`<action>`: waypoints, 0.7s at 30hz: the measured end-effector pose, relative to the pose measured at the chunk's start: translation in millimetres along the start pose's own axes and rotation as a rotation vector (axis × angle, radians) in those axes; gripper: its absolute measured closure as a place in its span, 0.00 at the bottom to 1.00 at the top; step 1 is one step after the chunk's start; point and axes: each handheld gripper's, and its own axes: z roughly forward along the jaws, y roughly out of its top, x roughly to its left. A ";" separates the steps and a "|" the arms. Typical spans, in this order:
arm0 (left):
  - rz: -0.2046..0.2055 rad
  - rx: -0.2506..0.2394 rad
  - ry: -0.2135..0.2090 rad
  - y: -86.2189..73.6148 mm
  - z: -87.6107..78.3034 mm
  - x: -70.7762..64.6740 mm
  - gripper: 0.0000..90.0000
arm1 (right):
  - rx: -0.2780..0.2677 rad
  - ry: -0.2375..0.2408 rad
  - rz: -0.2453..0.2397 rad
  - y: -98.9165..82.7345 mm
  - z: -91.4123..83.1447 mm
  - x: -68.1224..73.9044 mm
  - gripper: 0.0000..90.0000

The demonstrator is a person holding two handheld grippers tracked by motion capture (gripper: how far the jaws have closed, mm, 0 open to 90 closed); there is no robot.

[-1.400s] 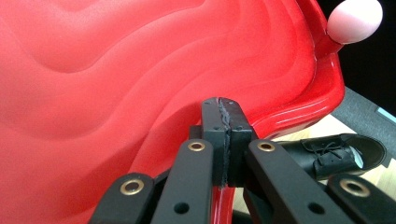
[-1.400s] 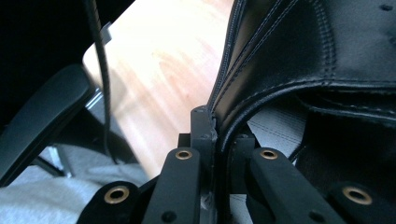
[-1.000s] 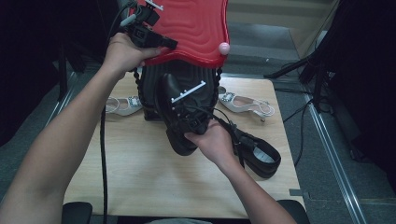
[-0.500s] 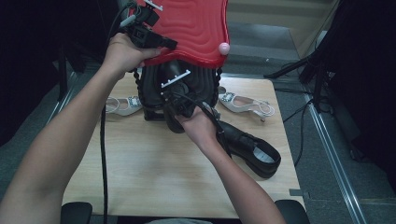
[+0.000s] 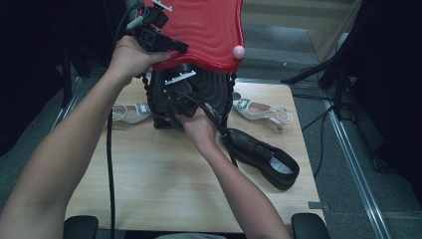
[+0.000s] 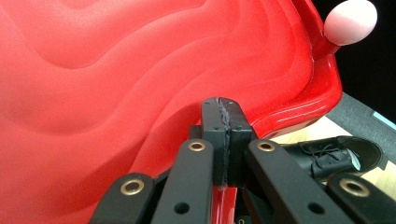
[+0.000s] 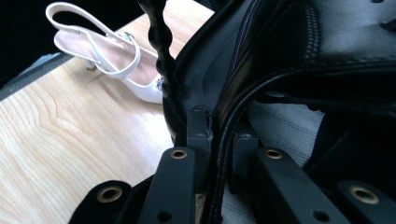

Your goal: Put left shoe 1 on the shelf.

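**Left jaws clamp the red lid; right jaws hold a shoe rim in the box**

The left gripper has its jaws pressed together on the edge of the red lid, holding it raised and tilted above the black box at the back of the worktop. In the left gripper view the two pads meet tightly with only the thin red rim between them.

The right gripper is down inside the box opening. Its jaws stand a narrow gap apart around the rim of a black shoe; they have just been opening slightly, and the rim is between them, touching the left pad.

A second black shoe lies on the worktop just right of the box. White sandals lie on either side of the box.
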 end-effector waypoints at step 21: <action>-0.007 -0.001 -0.002 0.6 0.9 0.3 1.00 | 0.009 0.067 0.018 1.2 -15.4 8.7 0.69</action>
